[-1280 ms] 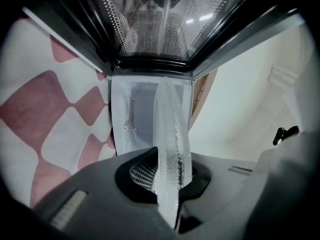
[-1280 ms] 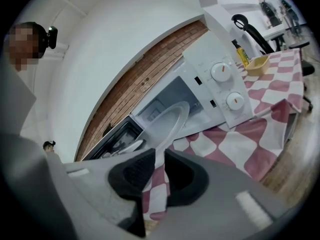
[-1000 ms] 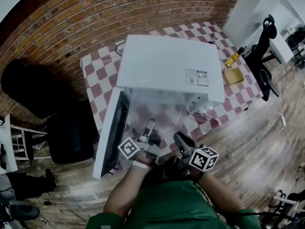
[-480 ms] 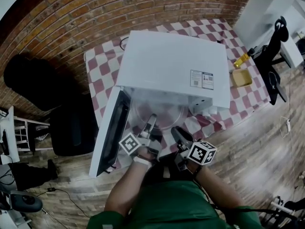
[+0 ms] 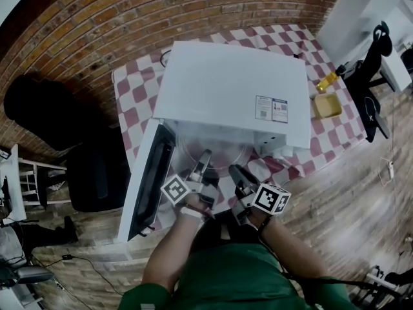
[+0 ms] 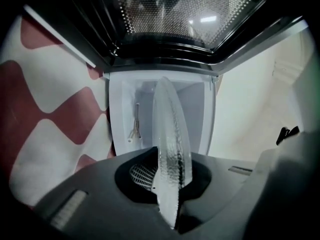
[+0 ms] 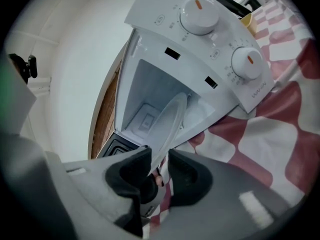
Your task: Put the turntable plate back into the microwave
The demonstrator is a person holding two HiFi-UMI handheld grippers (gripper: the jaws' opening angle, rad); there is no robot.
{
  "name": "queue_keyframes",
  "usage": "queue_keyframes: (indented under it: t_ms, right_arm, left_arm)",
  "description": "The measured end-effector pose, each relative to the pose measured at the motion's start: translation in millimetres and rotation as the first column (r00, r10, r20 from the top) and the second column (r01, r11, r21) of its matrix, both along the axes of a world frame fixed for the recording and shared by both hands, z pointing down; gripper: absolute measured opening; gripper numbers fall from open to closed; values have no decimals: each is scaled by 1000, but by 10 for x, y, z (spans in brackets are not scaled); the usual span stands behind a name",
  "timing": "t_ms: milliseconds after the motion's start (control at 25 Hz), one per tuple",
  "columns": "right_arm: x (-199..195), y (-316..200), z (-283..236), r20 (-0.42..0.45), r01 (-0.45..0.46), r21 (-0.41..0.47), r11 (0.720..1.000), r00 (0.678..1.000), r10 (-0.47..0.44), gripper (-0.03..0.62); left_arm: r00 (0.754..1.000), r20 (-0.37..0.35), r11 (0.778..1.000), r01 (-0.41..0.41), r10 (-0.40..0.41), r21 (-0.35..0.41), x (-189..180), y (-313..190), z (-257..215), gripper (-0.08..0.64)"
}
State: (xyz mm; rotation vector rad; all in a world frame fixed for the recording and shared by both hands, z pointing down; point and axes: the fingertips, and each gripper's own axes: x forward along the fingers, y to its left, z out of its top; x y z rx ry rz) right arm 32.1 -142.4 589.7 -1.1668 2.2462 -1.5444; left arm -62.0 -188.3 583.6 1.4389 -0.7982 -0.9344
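Gripping the clear round glass turntable plate (image 5: 216, 152) by its rim, left gripper (image 5: 204, 155) held it flat, partly inside the white microwave (image 5: 232, 89), while right gripper (image 5: 235, 172) had just been opening its jaws round that rim, prob. to release.

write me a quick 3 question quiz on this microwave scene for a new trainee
1. Multiple choice: the door of the microwave is A) shut, B) swung open, C) taken off.
2. True or false: the turntable plate lies flat on the checked tablecloth beside the microwave.
3. Short answer: which gripper's jaws are clamped on the plate?

Key
1. B.
2. False: it is held up at the microwave's open front.
3. The left gripper. The right gripper has just been opening its jaws. The plate's rim sits between them, but they do not press on it.
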Motion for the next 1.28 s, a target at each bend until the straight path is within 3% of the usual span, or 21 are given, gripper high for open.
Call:
queue_keyframes:
  t_ms: [160,400,560,760,1000,1280]
  right_arm:
    - [8,-68,80,-13,8,-40,999,1000,-8,112]
    - [9,-228,68,-16,-12,-19,1000,1000,11,107]
    - [-2,-317,109,-26,-24,-28,999,999,23,107]
    - [-26,-413,140,-44,-20,-13,1000,999,19,109]
    - [-6,-500,201,-57,-32,-9,999,998,32,112]
    - [31,-606,285,-93,-37,-2,999,995,36,115]
  left_arm:
    - [999,27,1000,-23,22,7,54,-97,60,37]
    - [1000,12,1000,-10,10,5,37,-236,96,38]
    - [998,56,999,-27,28,-19,17,-319,254,45]
    - [999,31,1000,-25,25,-16,11,-404,254,49]
    - [988,137,997,-61,66,-38,-12,-487,405,52]
    - [978,178,994,-101,108,-47,25,-582,480,55]
